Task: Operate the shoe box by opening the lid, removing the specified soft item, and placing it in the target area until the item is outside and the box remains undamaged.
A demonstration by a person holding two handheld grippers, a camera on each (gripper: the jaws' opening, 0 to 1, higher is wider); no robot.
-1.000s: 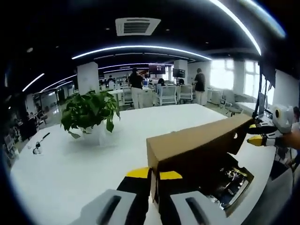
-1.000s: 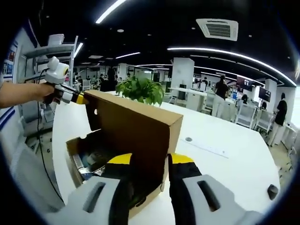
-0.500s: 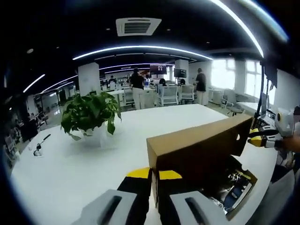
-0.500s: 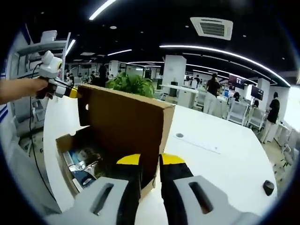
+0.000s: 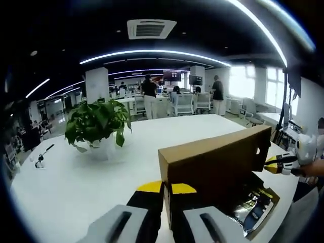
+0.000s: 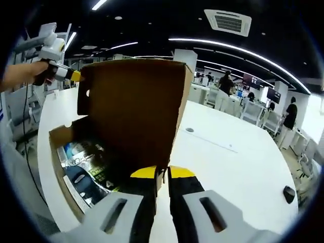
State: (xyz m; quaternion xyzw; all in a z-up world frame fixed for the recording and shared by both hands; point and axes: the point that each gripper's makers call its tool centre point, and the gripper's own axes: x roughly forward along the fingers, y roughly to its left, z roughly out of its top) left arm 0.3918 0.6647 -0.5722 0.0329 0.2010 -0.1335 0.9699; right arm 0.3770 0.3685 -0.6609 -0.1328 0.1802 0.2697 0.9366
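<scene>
The brown cardboard shoe box (image 6: 58, 152) lies open on the white table, its lid (image 6: 131, 111) standing nearly upright. Inside are dark and blue contents (image 6: 83, 169) under printed wrapping, also seen as contents (image 5: 253, 202) in the left gripper view. My left gripper (image 5: 166, 188) is shut on the near corner of the lid (image 5: 212, 162); in the right gripper view that left gripper (image 6: 68, 76) sits at the lid's top far corner. My right gripper (image 6: 162, 173) is shut low on the lid's side edge; the right gripper (image 5: 276, 164) comes in beside the lid's lower end.
A potted green plant (image 5: 96, 121) stands on the white table (image 5: 76, 187) to the left of the box. A small dark object (image 6: 288, 192) lies near the table's far edge. People, chairs and desks fill the office behind.
The lid has swung up to nearly upright. My right gripper has slid lower along the lid's edge and its jaws have drawn closer. The left gripper keeps its hold on the corner.
</scene>
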